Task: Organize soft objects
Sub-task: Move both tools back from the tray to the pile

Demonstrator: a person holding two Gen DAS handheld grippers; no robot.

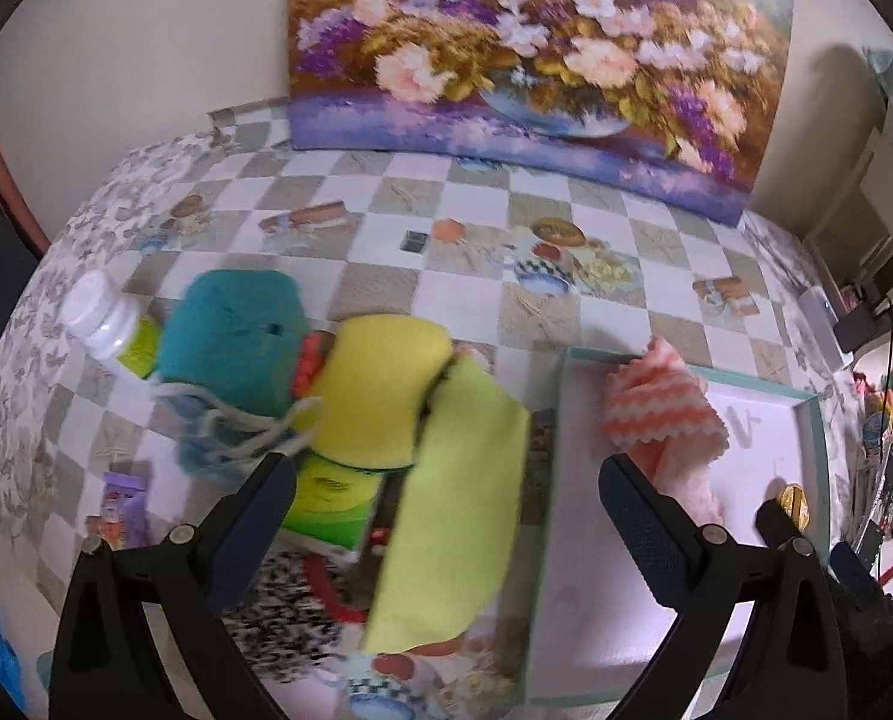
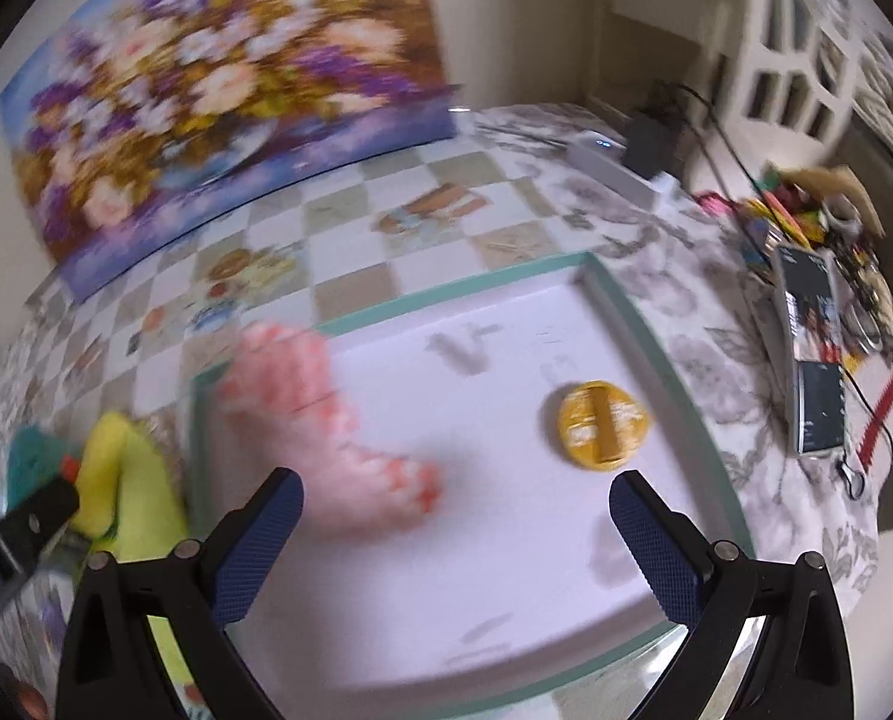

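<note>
Both grippers were held wide open, and nothing was gripped in either. Between the fingers of the left gripper (image 1: 446, 516) a lime cloth (image 1: 452, 516) was seen, draped over a pile on the table. Beside it, a yellow sponge (image 1: 380, 384) and a teal sponge (image 1: 230, 336) were left in that pile. Under the right gripper (image 2: 455, 534) the white tray (image 2: 674, 360) was spread out. Only one soft thing, a pink wavy cloth (image 2: 302, 396), was laid in the tray, though it was blurred. A round yellow lid (image 2: 601, 423) was also found there. Most of the sorting was judged to be left.
</note>
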